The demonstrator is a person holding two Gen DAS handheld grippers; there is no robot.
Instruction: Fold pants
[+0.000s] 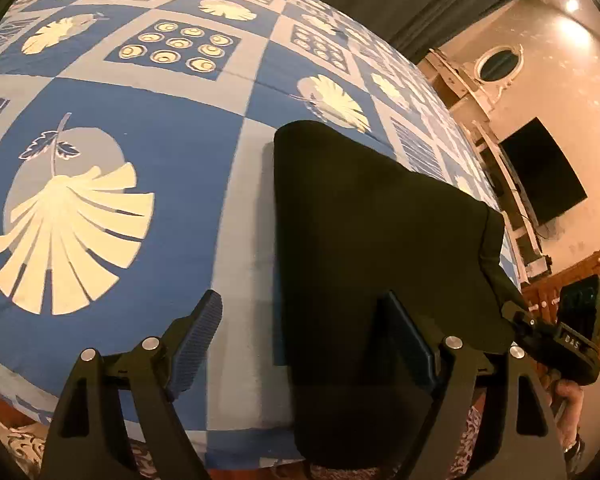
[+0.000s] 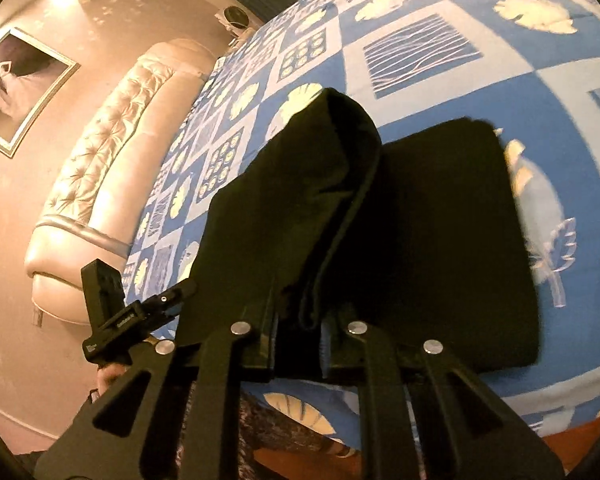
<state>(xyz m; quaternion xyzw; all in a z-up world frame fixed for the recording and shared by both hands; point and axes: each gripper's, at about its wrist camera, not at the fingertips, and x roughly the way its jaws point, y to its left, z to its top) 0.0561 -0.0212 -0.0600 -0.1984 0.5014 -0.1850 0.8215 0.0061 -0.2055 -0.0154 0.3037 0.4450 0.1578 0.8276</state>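
Left gripper (image 1: 300, 340): jaws spread wide, nothing between them; its left finger sits over the bedsheet (image 1: 140, 120), its right finger over the edge of the pants (image 1: 372, 220). The pants are black, lying partly folded near the bed's front edge, with their right side raised off the sheet. Right gripper (image 2: 298, 340): clamped on a bunched edge of the pants (image 2: 440, 240), lifting that layer above the flat part. Judged step: mid-fold, one side being carried over. Next move likely needs the lifted layer laid squarely onto the flat portion, edges aligned, before letting go.
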